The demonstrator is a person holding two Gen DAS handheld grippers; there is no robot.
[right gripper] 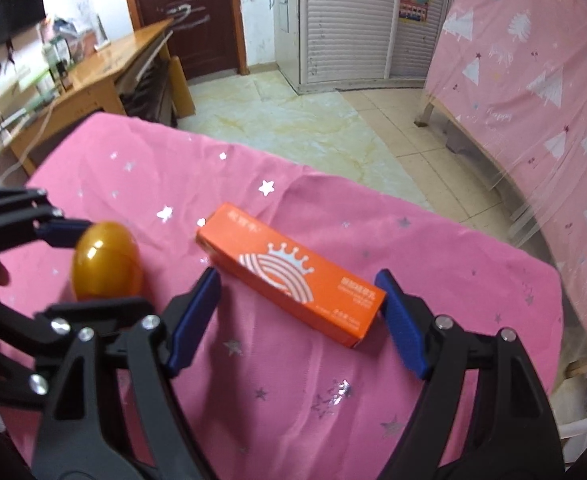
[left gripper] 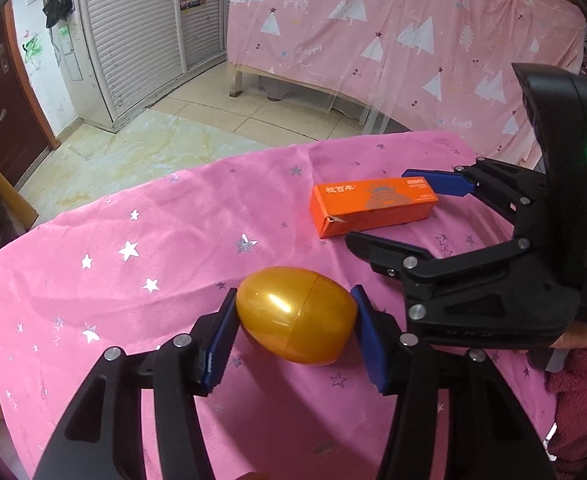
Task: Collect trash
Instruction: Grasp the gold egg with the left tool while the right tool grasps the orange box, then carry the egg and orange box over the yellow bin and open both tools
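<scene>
While clamped end to end in the left hand-held gripper, could squirt free: gold egg (smooth, rounded). Could skid across the worktop: orange box, angled between the wide right hand-held gripper.

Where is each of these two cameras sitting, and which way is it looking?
Left wrist view: rides on the left tongs, looking down along them at the gold plastic egg they pinch; a sleeve shows.
Right wrist view: rides on the right tongs, looking down at the orange box between its open fingers.
Shared: egg, box, pink star cloth, and each other's tongs.
</scene>
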